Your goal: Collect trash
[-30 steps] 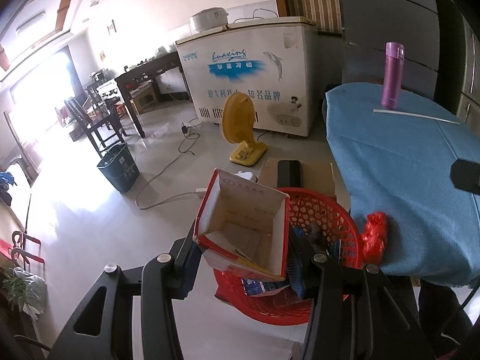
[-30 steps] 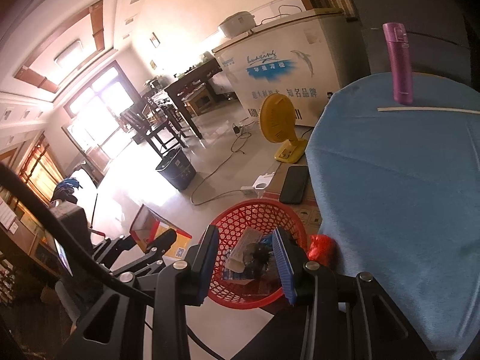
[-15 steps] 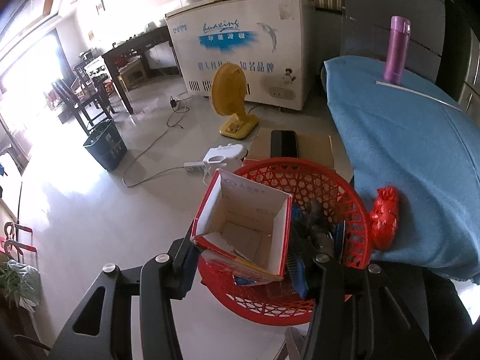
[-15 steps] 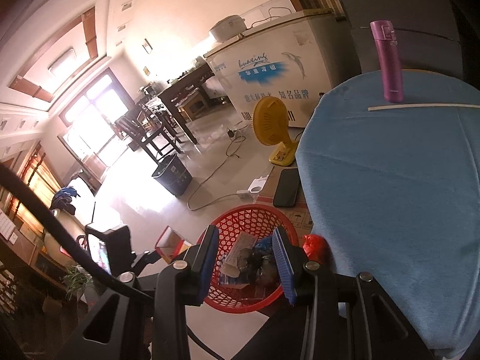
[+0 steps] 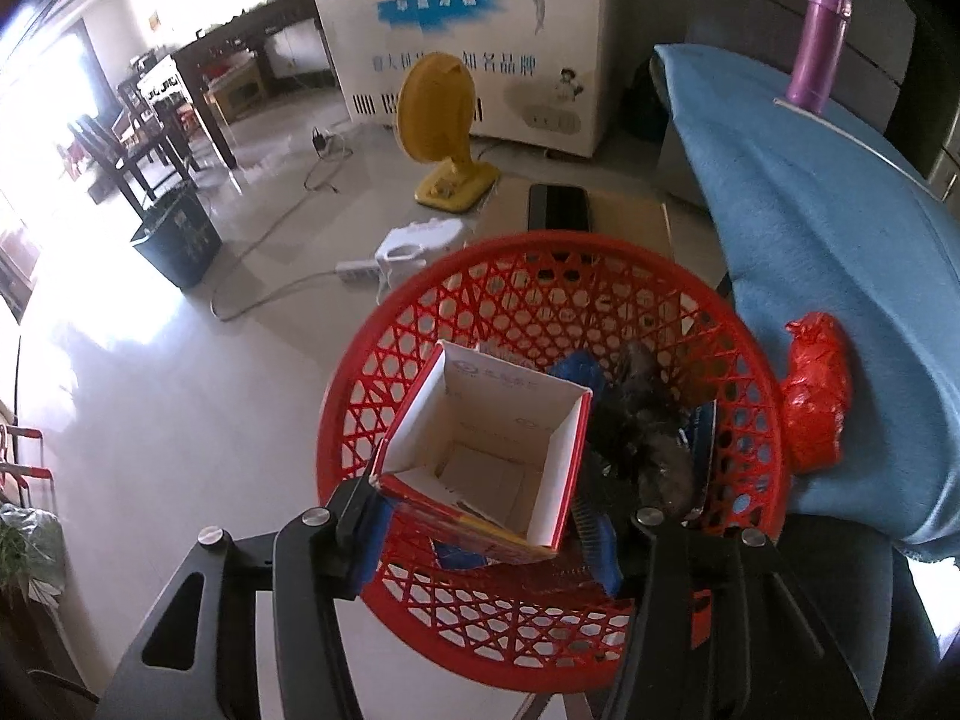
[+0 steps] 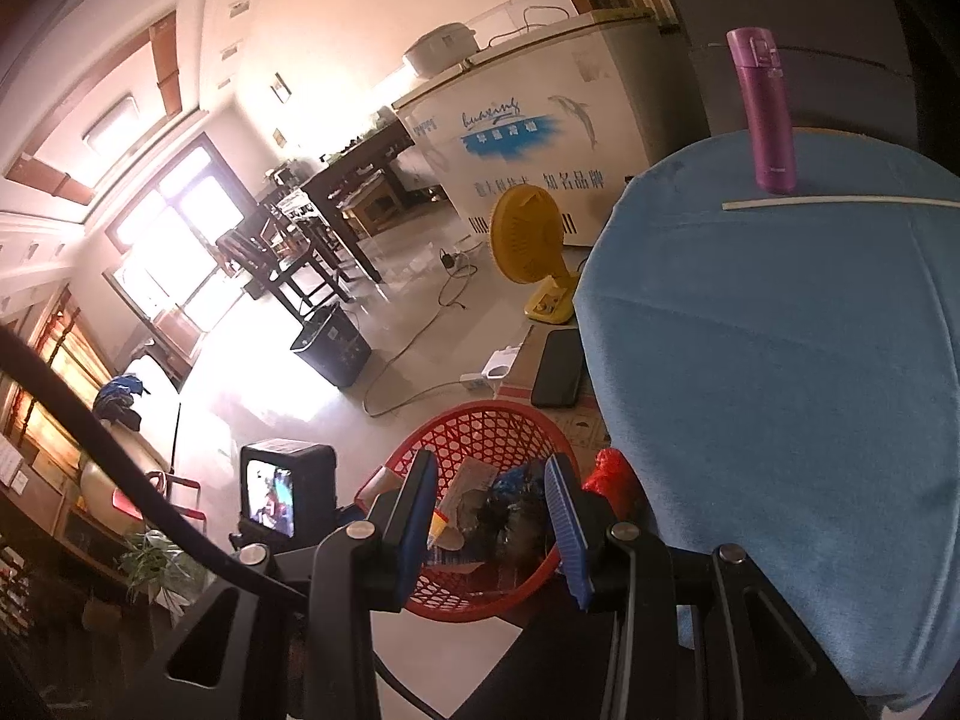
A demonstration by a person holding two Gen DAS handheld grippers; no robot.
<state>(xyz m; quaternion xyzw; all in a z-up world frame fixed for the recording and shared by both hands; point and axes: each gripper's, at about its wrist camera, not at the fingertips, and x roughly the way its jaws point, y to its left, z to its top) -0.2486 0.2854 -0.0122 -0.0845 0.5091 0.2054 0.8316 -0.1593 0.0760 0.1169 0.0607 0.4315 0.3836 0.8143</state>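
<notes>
A: Where is the open red-and-white cardboard box (image 5: pixel 489 456)?

B: Between the blue-padded fingers of the left tongs (image 5: pixel 480 516), its open mouth facing the camera, right over the round red plastic lattice basket (image 5: pixel 738 360). The jaws have just been opening. The left pad is against the box's lower corner; the right pad looks slightly off the box wall, so I cannot tell whether the grip holds.

A: What lies in the basket?

B: Dark crumpled rubbish (image 5: pixel 648 426) and blue wrapper scraps (image 5: pixel 573 367), just beside the box.

A: And the right tongs (image 6: pixel 492 519)?

B: They are partly parted with nothing between the pads; the basket shows through the gap, well beyond them.

A: Anything on the desk?

B: The desk's blue cloth (image 5: pixel 840 228) carries a crumpled red plastic bag (image 5: pixel 819 387) at its edge, touching the basket rim. At the far end stands an upright purple flask (image 6: pixel 765 111), with a thin white stick (image 6: pixel 840 201) lying just in front of it.

A: The floor?

B: A yellow fan (image 5: pixel 441 126) stands before a white chest freezer (image 5: pixel 474 30), and a dark bin (image 5: pixel 180 234) sits well apart to the left.
</notes>
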